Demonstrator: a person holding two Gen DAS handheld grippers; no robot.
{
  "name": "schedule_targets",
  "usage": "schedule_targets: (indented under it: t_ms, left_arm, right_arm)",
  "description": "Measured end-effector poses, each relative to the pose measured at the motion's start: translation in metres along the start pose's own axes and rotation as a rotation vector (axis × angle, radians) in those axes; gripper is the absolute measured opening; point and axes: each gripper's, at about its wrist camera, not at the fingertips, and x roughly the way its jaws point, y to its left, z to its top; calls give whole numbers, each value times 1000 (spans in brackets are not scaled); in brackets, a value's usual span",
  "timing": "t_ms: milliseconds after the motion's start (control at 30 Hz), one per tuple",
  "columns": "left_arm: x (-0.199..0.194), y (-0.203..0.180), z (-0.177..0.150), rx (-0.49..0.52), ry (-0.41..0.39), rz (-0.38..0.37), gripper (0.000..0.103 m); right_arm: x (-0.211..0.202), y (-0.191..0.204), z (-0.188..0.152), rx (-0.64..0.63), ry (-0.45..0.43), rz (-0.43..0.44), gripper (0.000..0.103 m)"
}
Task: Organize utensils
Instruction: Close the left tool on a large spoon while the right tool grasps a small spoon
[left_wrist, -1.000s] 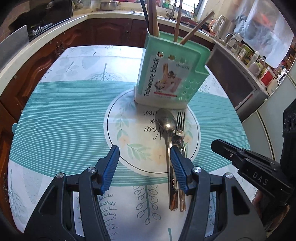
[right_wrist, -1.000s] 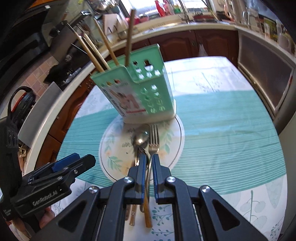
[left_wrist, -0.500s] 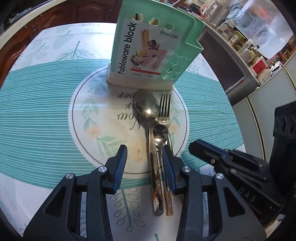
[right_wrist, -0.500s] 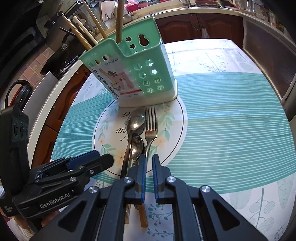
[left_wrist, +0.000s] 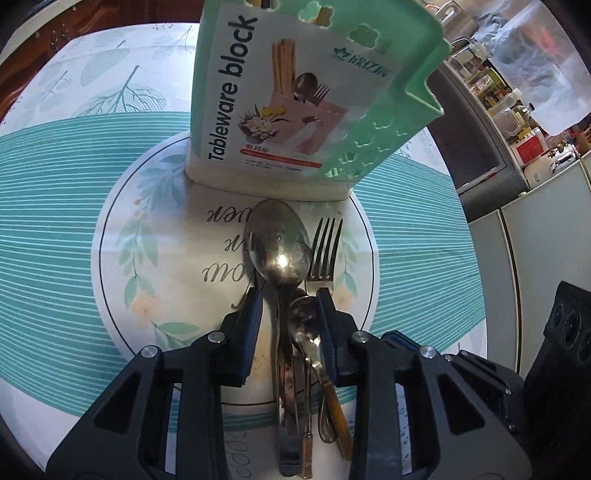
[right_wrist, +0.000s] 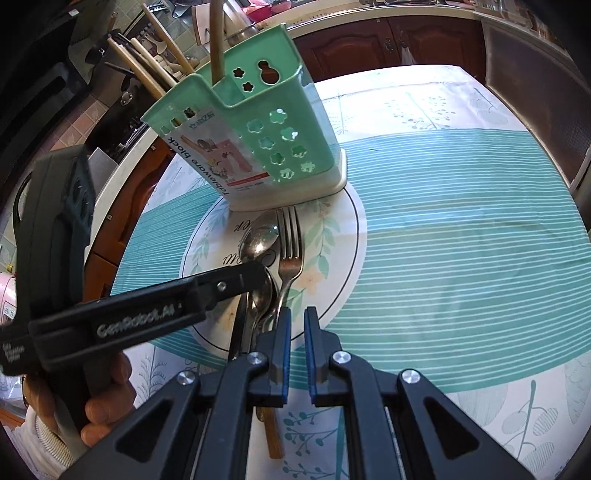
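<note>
Since a second ago my left gripper (left_wrist: 290, 317) has dropped in over the cutlery pile and its jaws have been closing; they now bracket the spoon handles, and I cannot tell whether the pads press on them.

Left wrist view: large steel tablespoon (left_wrist: 279, 245) lies bowl-up at the middle of the round white leaf-print placemat (left_wrist: 155, 236), bowl toward the holder. Small steel teaspoon (left_wrist: 304, 325) lies between my blue pads. Steel fork (left_wrist: 325, 251) just right of the tablespoon, tines toward the holder; its amber handle (left_wrist: 338, 413) runs back under my right-hand finger. Mint-green perforated plastic cutlery holder (left_wrist: 295, 99), labelled "Tableware block", stands at the mat's far edge. Teal-striped tablecloth (left_wrist: 51, 229) beneath.

Right wrist view: my right gripper (right_wrist: 297, 321) is pressed nearly together, nothing between the pads, hovering at the mat's near edge just right of the fork. Left gripper reaches in from the left across the spoons, a hand (right_wrist: 107, 398) on its grip. Wooden chopsticks (right_wrist: 155, 74) stand in the holder.
</note>
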Motion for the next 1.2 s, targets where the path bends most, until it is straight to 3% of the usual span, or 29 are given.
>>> schedule_targets:
  t_ms: [267,333,400,600,800,1033,1133,1200]
  left_arm:
    - [15,-2,23,-33,36,-11,24]
    - [17,3,30,-53,56,-37,11]
    - [20,6,35,-75,67,-61,10]
    - [13,12,34,-85,24,-52,1]
    - [3,17,27,-85,-18,-71,0]
    - [-24,23,5,-35,-72,-63,0]
    - [-38,25,-2,-15,-90,-59,0]
    - [-43,26,-6,-6,-102,-57,0]
  right_arm:
    - [2,-6,1,-3,5,18,7]
    - [2,-7,1,0,9,22,7]
    - [3,-8,0,3,12,26,7]
    - [1,-7,1,2,17,43,7]
    - [8,-5,4,10,40,79,7]
    - [16,18,9,-119,59,59,7]
    - [19,29,8,-183,81,37,21]
    - [19,35,5,-221,99,28,21]
